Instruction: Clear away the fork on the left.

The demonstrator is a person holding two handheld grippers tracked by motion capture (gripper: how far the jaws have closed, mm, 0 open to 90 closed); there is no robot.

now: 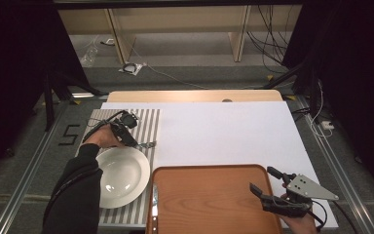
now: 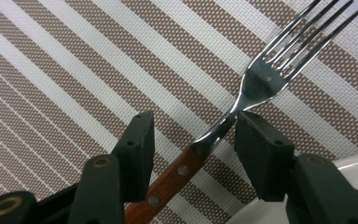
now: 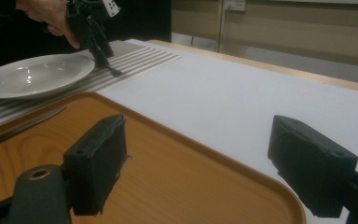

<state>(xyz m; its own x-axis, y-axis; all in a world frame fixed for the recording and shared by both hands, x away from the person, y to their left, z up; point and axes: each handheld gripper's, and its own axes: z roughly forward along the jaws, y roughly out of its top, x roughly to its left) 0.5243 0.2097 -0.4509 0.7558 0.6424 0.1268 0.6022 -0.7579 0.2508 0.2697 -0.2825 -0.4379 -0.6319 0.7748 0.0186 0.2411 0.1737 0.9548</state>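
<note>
A fork (image 2: 261, 79) with a wooden handle lies on the striped placemat (image 2: 74, 70), tines pointing away from me. My left gripper (image 2: 193, 126) stands over its neck with the jaws apart; the fork runs between them, close to the right pad, and the left pad is clear of it. From above, the left gripper (image 1: 135, 143) sits just beyond the white plate (image 1: 121, 175), with the fork (image 1: 146, 144) at its tip. My right gripper (image 1: 262, 179) is open and holds nothing, above the near right corner of the wooden tray (image 1: 209, 204).
A knife (image 1: 154, 200) lies along the tray's left edge. The plate's rim (image 2: 354, 161) is close beside the left jaws. White sheet (image 1: 224, 131) covers the table beyond the tray. In the right gripper view, the left gripper (image 3: 98, 51) stands far off by the plate (image 3: 32, 74).
</note>
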